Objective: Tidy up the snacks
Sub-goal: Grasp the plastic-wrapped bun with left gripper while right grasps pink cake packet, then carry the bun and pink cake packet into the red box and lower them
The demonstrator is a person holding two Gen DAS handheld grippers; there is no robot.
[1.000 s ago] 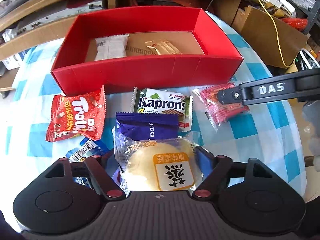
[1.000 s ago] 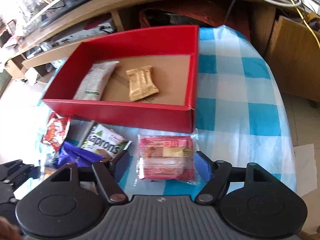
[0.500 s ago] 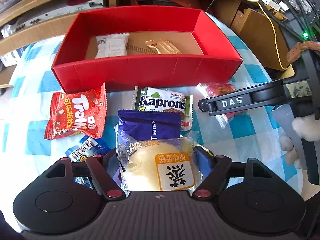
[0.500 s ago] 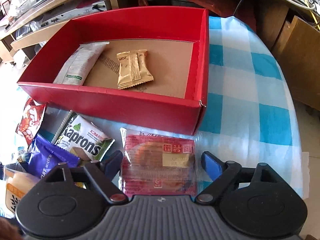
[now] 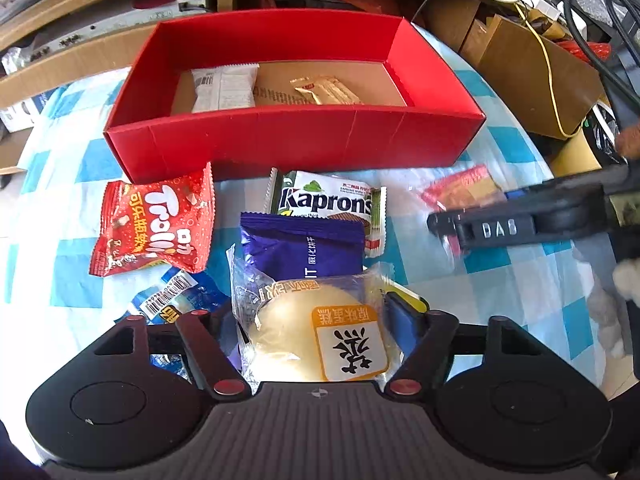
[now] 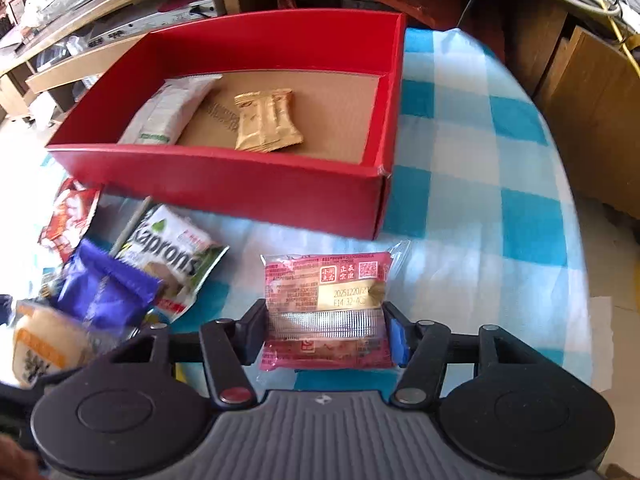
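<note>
Both grippers look loaded up, so I'd call this the carry-to-the-box step. At the bottom centre of the right wrist view, the right gripper (image 6: 326, 334) has its jaws pinched in against the two sides of a pink-red pastry packet (image 6: 326, 300), clear wrapper, gold date label, lying flat between them. Can't tell if it's off the tablecloth. Same story at the bottom of the left wrist view: the left gripper (image 5: 312, 336) is closed around a pale round cake in clear wrap (image 5: 316, 336) with an orange label; the wrapper is soft and crinkly, so I'd guess it'll squash if squeezed harder.

Further up, mid-frame, the loose pile sits on the blue checked tablecloth (image 6: 480, 200): a purple packet (image 5: 304, 248), the Kaprons wafer pack (image 5: 326, 200), a red Trolli gummy bag (image 5: 154, 226) to the left, and a blue barcode wrapper (image 5: 176, 304) poking out at lower left.

Upper part of both frames: the red box (image 6: 240, 184), open, with a white packet (image 6: 170, 110) and a gold packet (image 6: 266, 122) already lying on its cardboard floor. Next move probably needs lifting each snack over the near wall and dropping it in the free space on the right
</note>
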